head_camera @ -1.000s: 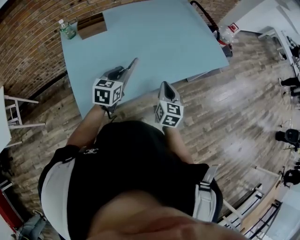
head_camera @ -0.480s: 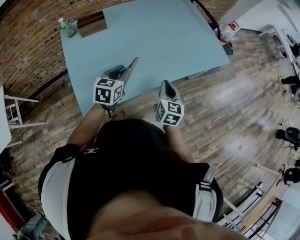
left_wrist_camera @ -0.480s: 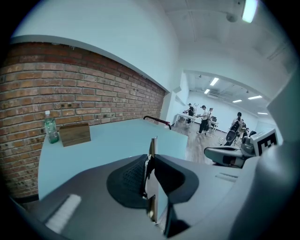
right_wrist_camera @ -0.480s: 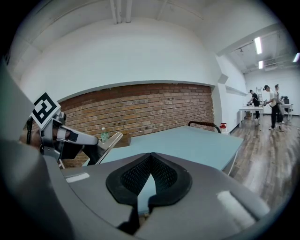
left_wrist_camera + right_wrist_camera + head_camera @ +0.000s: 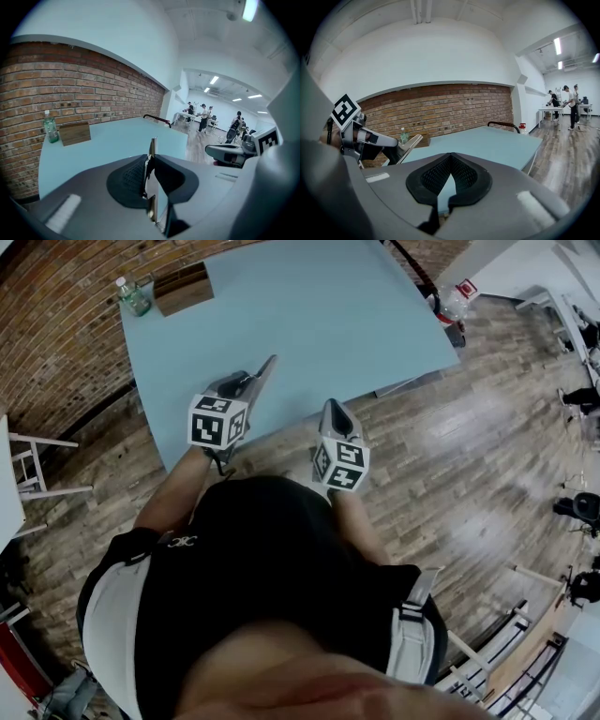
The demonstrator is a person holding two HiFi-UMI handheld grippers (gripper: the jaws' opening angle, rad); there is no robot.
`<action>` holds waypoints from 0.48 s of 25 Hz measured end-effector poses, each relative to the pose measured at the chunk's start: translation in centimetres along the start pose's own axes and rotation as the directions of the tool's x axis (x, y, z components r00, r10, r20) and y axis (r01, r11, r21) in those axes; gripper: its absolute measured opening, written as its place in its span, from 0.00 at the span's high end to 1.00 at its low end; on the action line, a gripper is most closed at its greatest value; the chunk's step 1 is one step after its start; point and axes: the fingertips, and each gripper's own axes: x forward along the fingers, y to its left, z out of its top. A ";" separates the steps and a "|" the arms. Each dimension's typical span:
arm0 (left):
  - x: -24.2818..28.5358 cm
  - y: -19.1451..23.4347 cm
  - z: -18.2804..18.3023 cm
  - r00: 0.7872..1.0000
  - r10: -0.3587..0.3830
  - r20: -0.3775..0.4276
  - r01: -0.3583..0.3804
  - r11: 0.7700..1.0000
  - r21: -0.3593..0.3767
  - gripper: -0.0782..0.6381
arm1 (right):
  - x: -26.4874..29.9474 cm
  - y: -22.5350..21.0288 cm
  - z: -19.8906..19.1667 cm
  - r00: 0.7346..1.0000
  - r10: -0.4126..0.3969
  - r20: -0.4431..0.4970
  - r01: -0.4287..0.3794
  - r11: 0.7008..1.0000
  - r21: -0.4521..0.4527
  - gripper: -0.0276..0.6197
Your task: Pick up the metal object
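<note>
Metal object (image 5: 153, 145): clamped edge-on in left hand-held gripper (image 5: 149, 164), over tabletop (image 5: 319, 306). Right hand-held gripper (image 5: 449, 159): closed, empty. Pick-up judged complete; only a steady grip is called for.

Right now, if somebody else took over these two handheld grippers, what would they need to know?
Left gripper: shut on a thin metal plate, gripped edge-on and pointing over the near edge of the table.
Right gripper: jaws together, empty, beside the table's edge.
Far corner of the table: a bottle and a wooden block, untouched.
Done: the plate is picked up, clear of the table.
Left: just hold the grip.
</note>
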 end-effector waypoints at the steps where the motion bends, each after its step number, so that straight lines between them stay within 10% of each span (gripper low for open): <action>1: 0.1 0.0 0.0 1.000 0.000 -0.002 0.000 1.000 0.001 0.83 | 0.0 0.0 0.0 1.000 0.000 -0.001 0.000 1.000 0.000 0.94; 12: 0.7 0.6 -1.2 1.000 0.009 -0.027 -0.009 1.000 -0.015 0.83 | -0.7 -0.1 -0.5 1.000 -0.011 -0.005 0.011 1.000 0.005 0.94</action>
